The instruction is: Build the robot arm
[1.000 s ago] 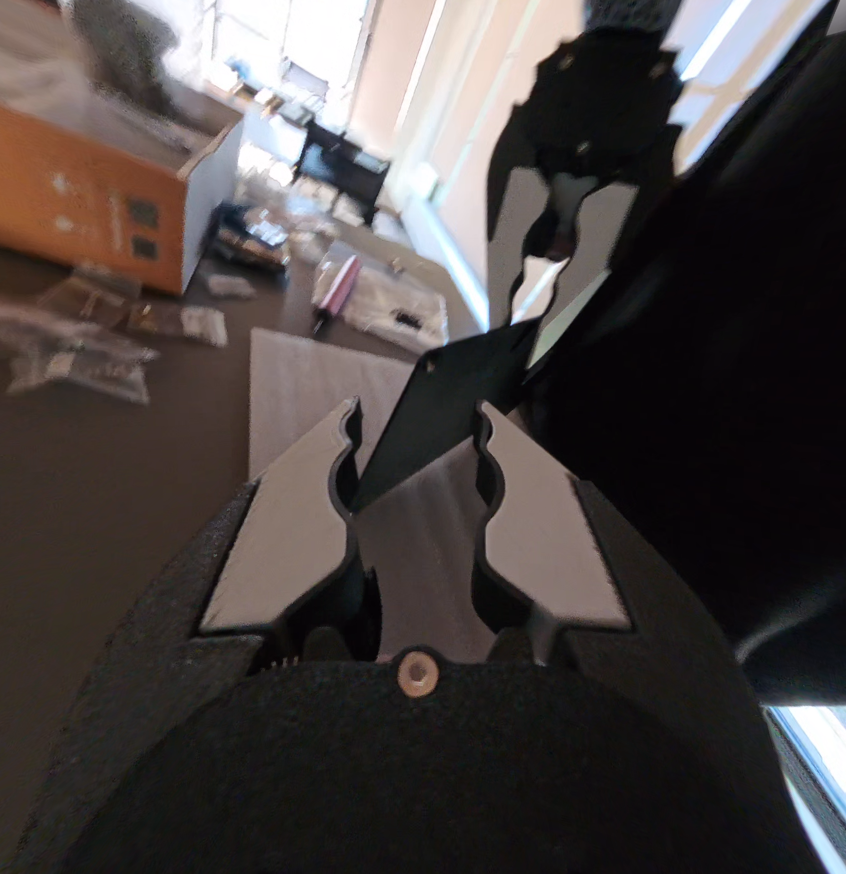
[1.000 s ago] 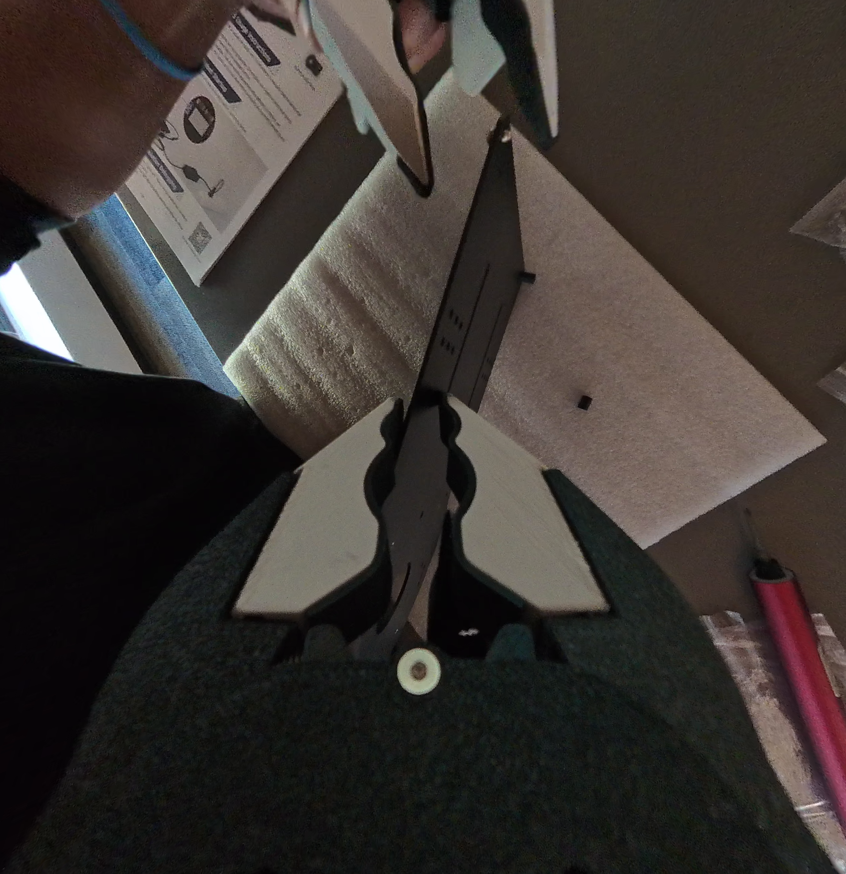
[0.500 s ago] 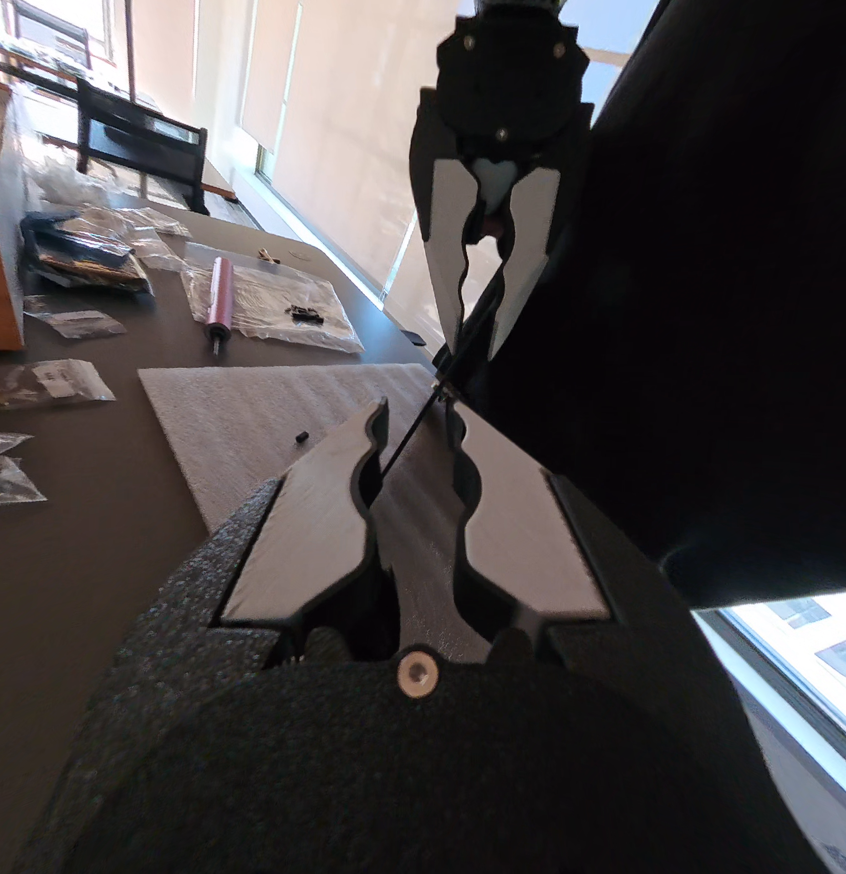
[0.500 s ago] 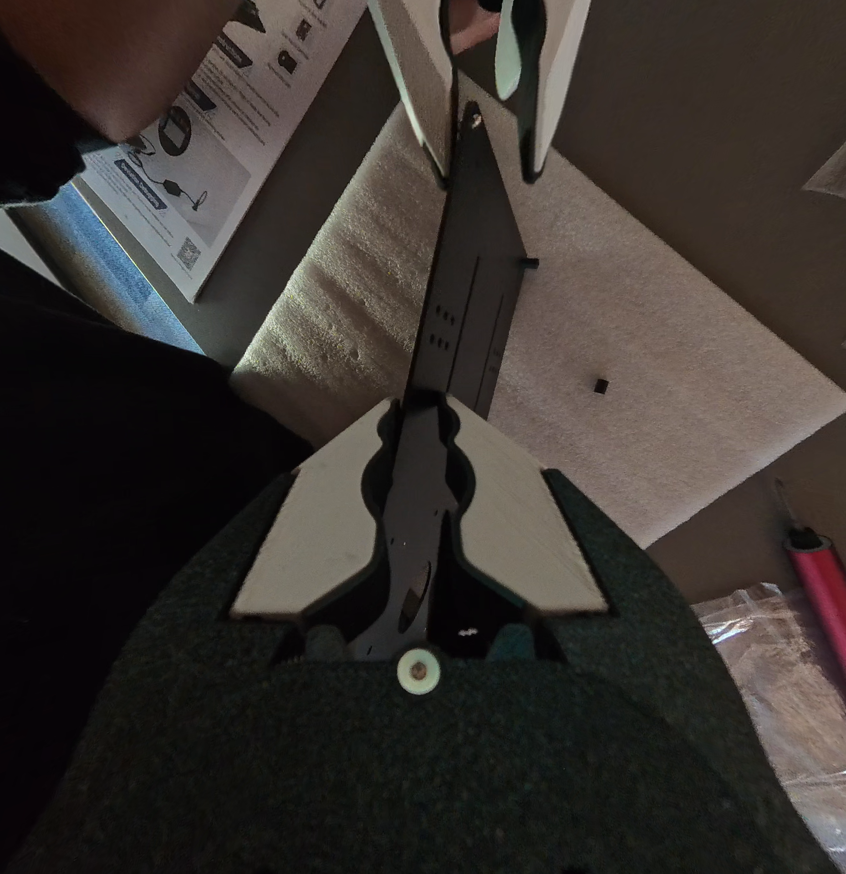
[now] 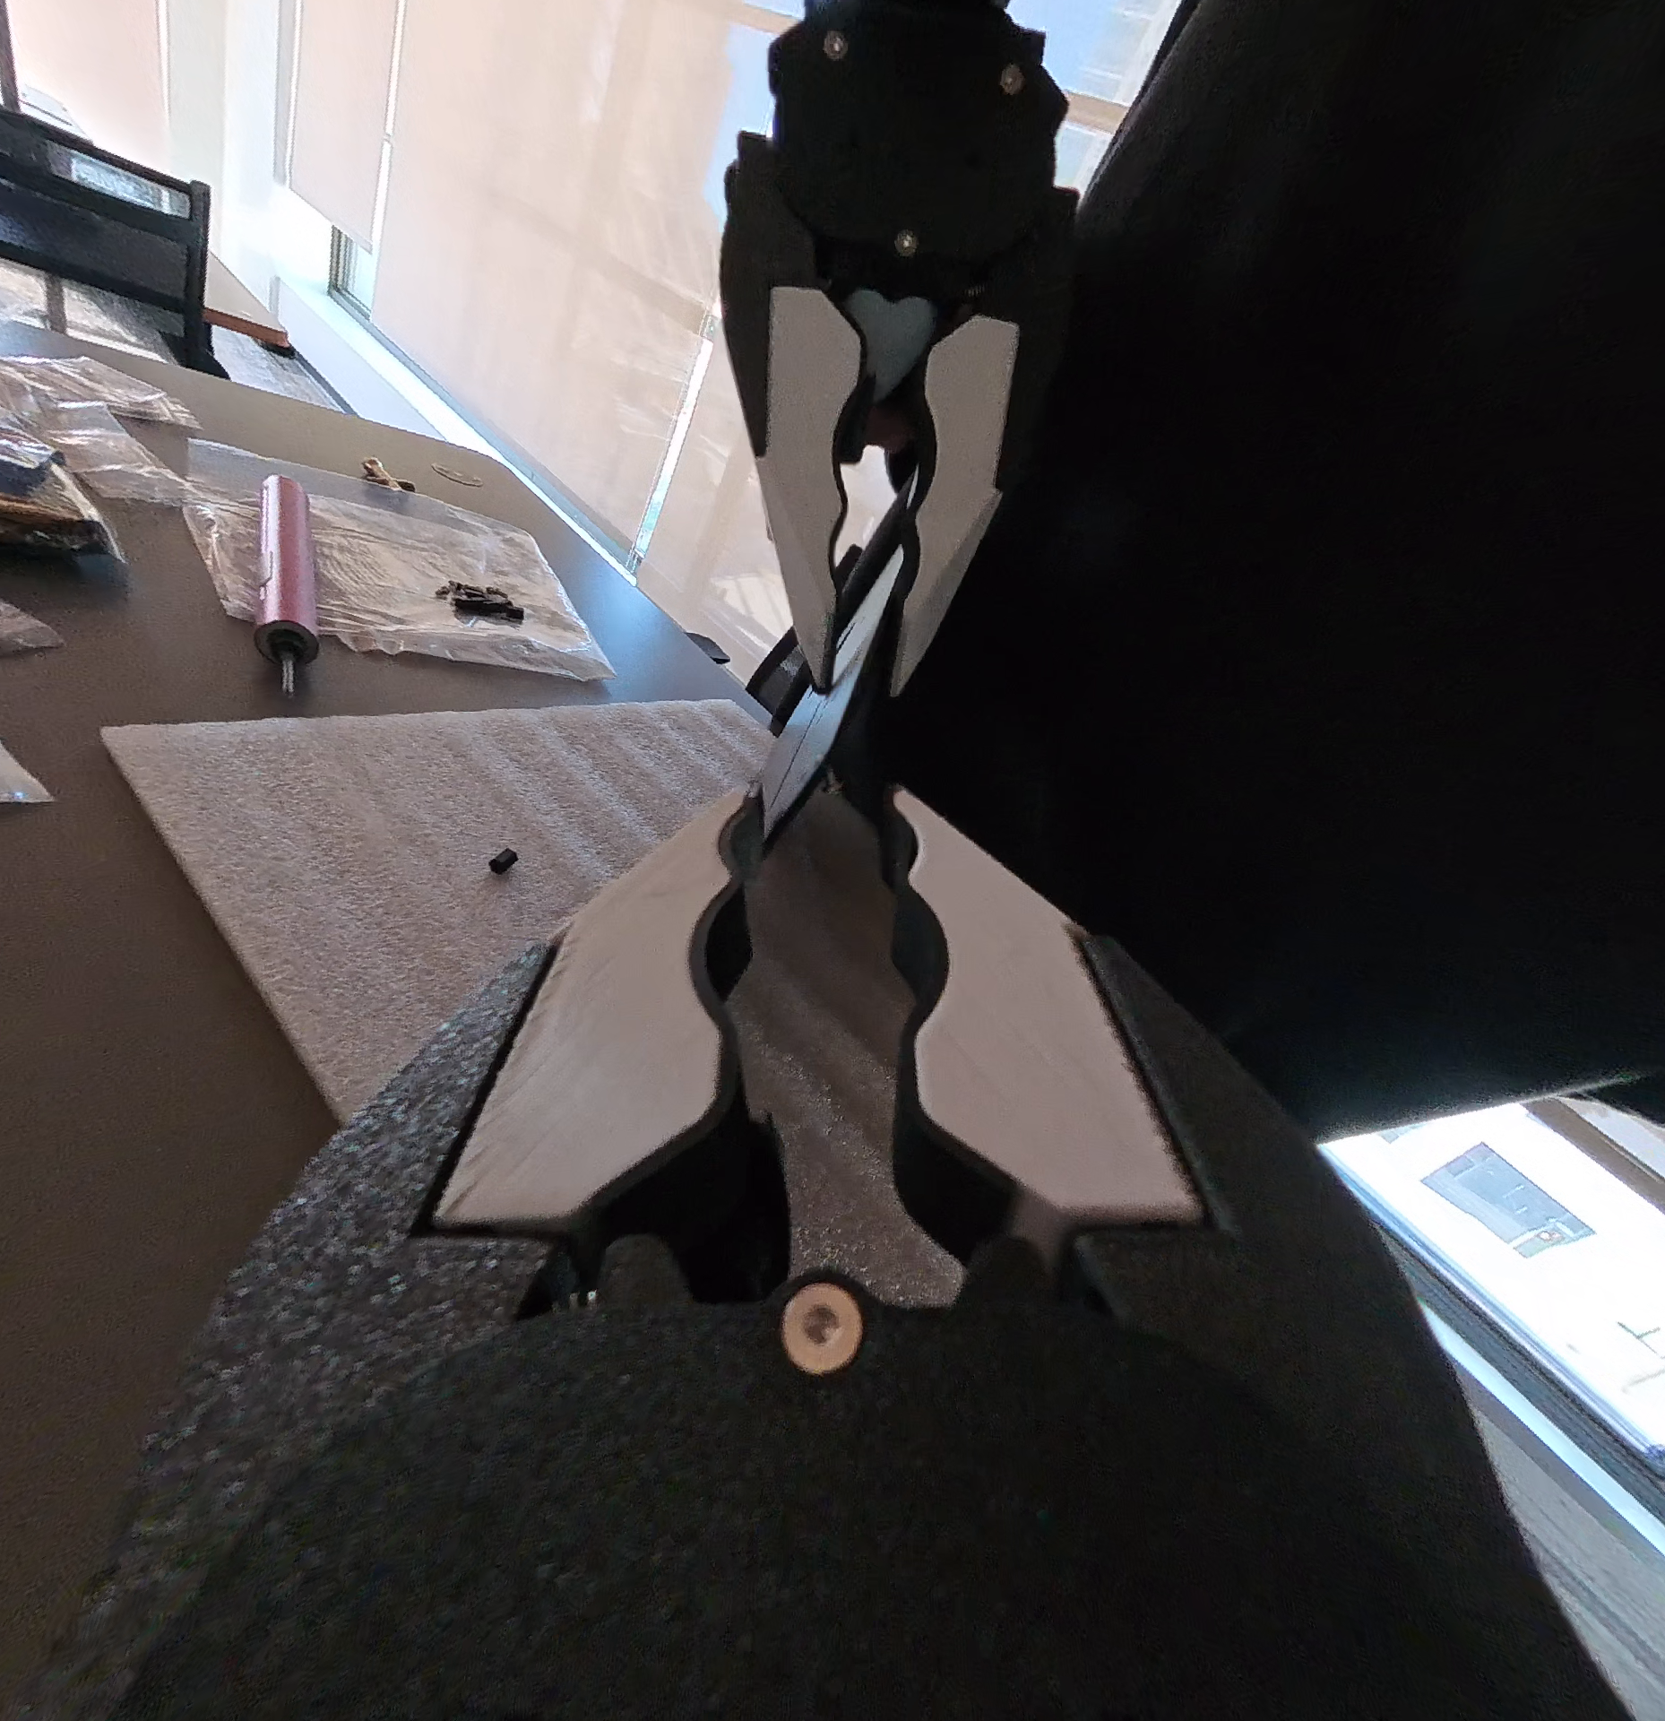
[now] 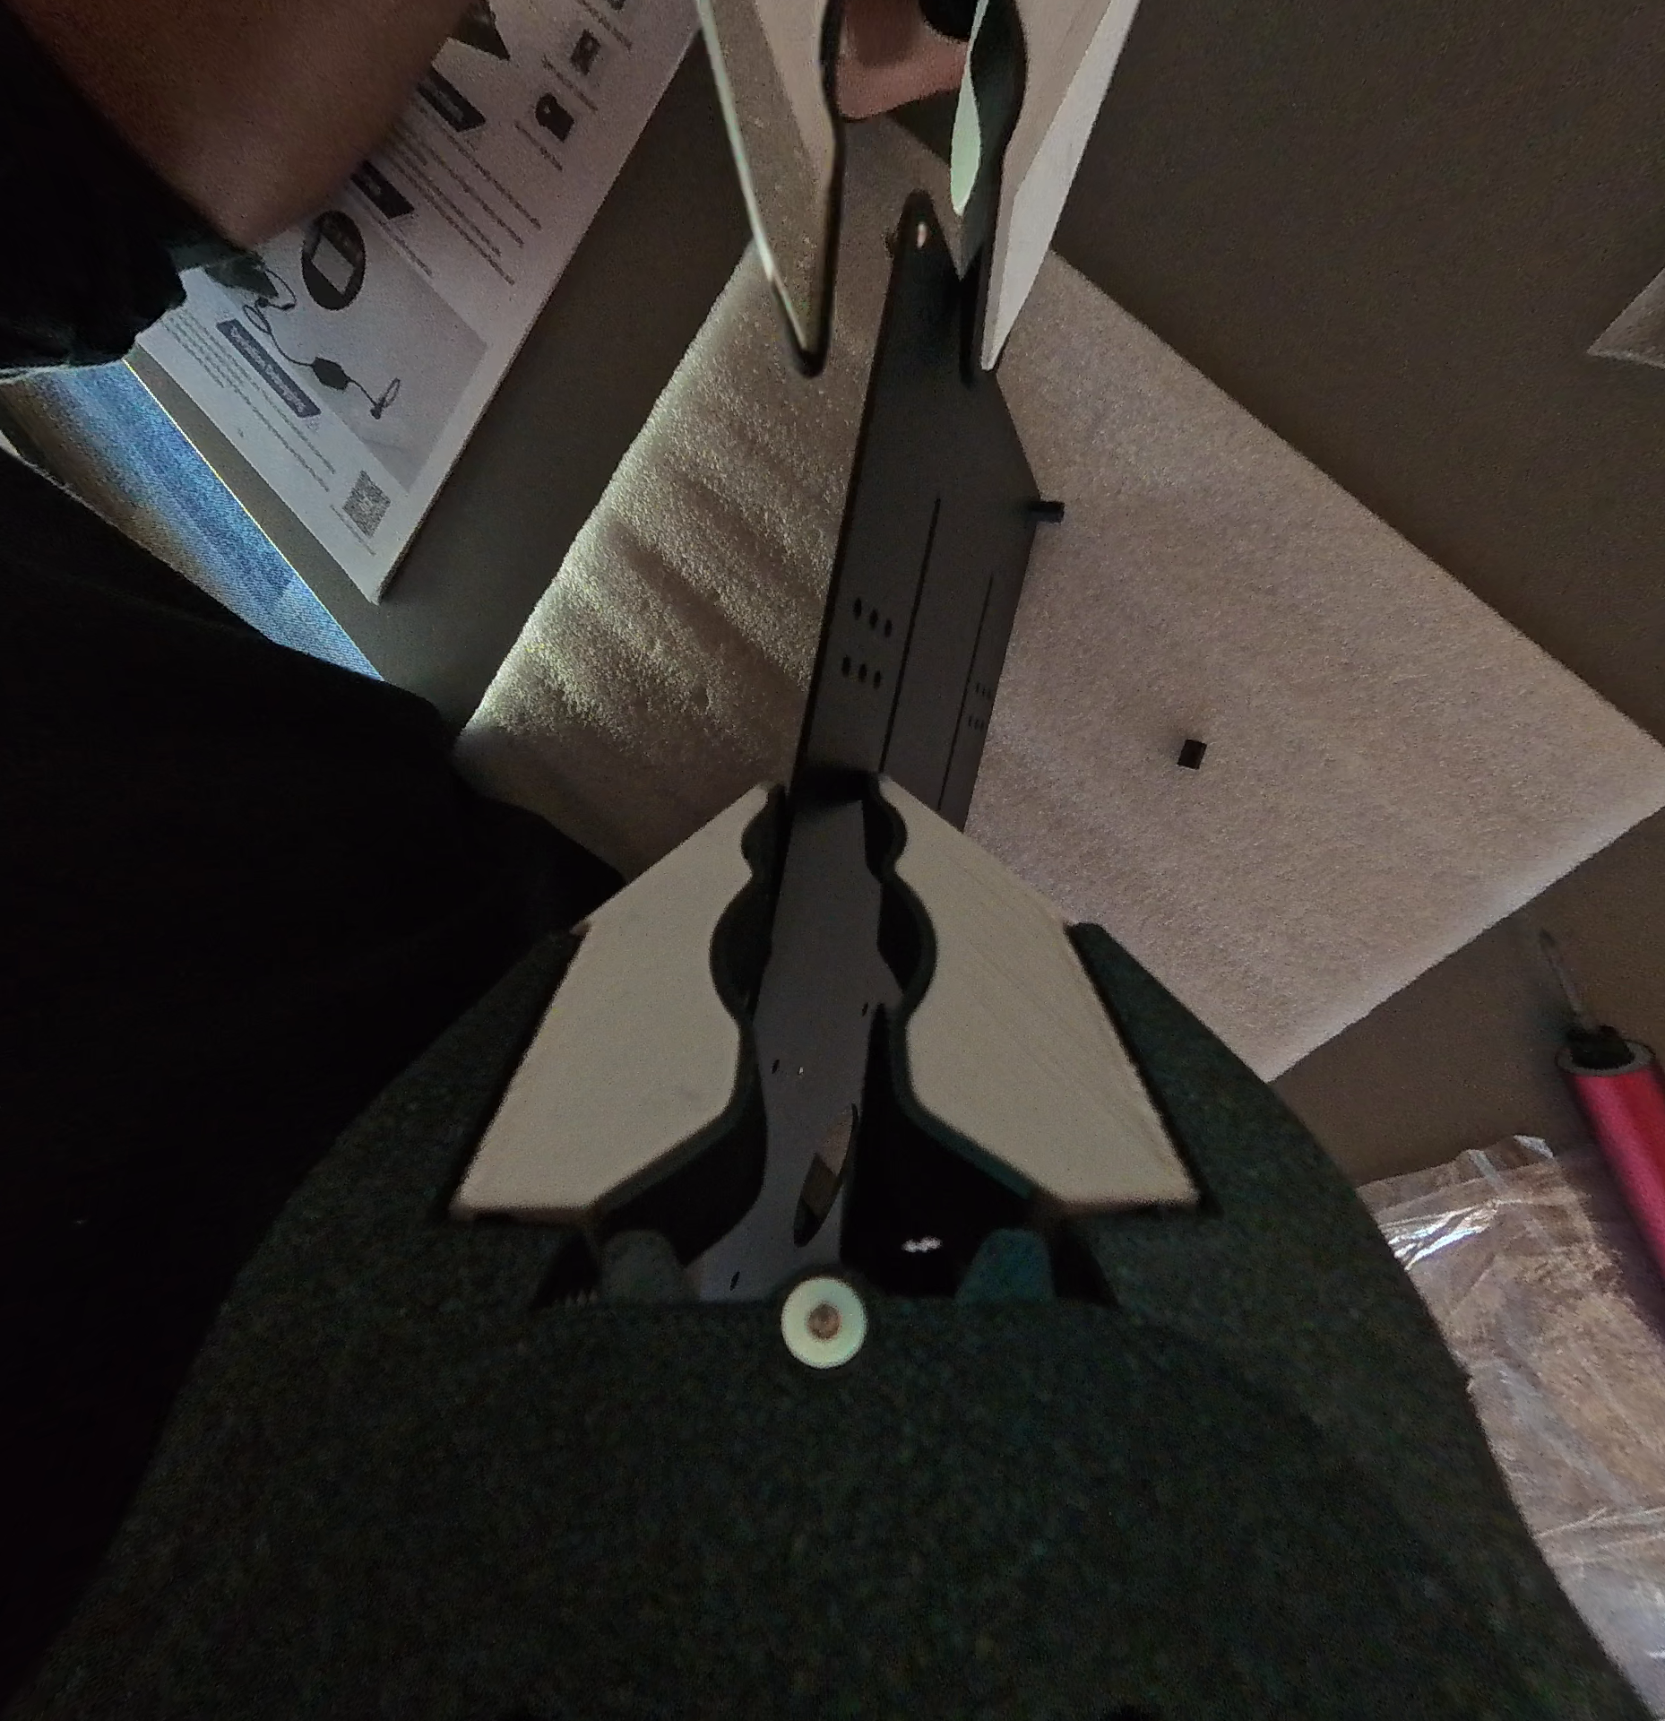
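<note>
The right gripper [image 6: 824,792] is clamped on a black plate [image 6: 922,596] above the white foam sheet [image 6: 1276,652]. The left gripper [image 5: 815,801], jaws apart, straddles the plate's far tip without closing on it.

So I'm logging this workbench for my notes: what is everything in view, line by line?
Plate: one, black, perforated, above the foam, clamped by the right gripper, its far tip between the left gripper's fingers.
Foam sheet: one, white, on the dark table.
Small black bits: two, on the foam.
Screwdriver: one, red handle, beside the foam.
Plastic bags: several, clear.
Leaflet: one, white, table edge.
Right gripper: shut.
Left gripper: open.
</note>
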Motion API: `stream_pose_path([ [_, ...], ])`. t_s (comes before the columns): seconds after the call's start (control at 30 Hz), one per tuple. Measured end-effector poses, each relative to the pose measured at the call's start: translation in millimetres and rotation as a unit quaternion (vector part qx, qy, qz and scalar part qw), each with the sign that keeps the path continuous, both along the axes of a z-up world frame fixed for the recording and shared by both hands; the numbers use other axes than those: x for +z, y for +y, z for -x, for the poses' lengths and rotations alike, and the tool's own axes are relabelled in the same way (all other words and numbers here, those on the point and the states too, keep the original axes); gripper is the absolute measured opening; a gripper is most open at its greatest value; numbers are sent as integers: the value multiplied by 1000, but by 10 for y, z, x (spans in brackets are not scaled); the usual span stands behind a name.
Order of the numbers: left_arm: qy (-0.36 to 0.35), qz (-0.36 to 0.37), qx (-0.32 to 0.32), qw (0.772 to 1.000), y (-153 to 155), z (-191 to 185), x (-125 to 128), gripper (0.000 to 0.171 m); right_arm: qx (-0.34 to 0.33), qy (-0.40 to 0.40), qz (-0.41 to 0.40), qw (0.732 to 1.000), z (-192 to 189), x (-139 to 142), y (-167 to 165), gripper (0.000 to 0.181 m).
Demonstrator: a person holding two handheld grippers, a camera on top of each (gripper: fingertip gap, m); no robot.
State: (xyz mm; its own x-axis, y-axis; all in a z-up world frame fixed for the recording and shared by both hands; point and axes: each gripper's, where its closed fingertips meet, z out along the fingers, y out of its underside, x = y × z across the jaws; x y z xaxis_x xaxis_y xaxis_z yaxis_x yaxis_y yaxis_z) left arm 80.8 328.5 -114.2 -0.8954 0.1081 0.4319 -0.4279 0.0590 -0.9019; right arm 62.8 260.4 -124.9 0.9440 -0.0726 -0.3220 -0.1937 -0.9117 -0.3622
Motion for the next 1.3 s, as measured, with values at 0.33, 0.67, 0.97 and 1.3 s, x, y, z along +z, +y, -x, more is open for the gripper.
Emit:
stream_pose_path([
  [0.33,57,34,-25,997,-4,-32,80,12,-4,5,1,1000,12,-2,5,16],
  [0.67,5,22,-8,1000,32,-22,18,22,-10,7,3,1000,-7,3,-3,16],
  [0.97,9,20,-9,1000,40,-51,-2,13,-8,7,3,1000,5,1,0,16],
  [1.3,36,27,-27,999,16,-35,68,12,-8,7,4,1000,12,-2,1,16],
])
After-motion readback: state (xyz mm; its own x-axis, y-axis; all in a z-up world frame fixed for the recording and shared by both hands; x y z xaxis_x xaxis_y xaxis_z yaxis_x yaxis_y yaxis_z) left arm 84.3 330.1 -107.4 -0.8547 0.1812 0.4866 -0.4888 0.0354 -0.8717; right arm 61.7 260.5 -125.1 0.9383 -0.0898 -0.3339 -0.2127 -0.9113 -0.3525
